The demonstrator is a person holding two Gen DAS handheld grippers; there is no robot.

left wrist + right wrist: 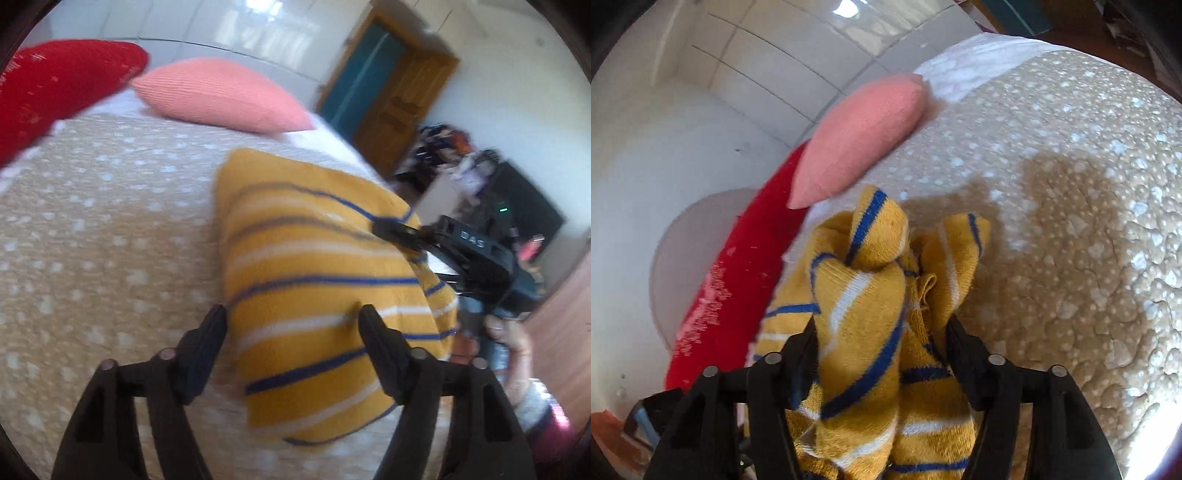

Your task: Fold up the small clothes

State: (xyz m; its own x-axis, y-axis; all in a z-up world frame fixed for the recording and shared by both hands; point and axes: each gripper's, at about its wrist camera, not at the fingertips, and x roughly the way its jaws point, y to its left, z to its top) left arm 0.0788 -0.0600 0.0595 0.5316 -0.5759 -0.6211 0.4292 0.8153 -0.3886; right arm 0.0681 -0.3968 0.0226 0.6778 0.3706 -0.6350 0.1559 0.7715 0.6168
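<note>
On bedspread [110, 229]: yellow striped garment [317, 280], half folded. My left gripper [291, 314] spread wide over near edge. Right gripper [881, 325] jaws apart around bunched cloth; grip unclear. I'd align edges, lay flat, smooth creases.

The right hand-held gripper [881, 332] has its jaws spread, with a bunched yellow striped garment [871, 332] between them. Beyond lies the speckled beige bedspread [1071, 221]; a pink pillow [860, 136] overlaps a red pillow [738, 295].
</note>
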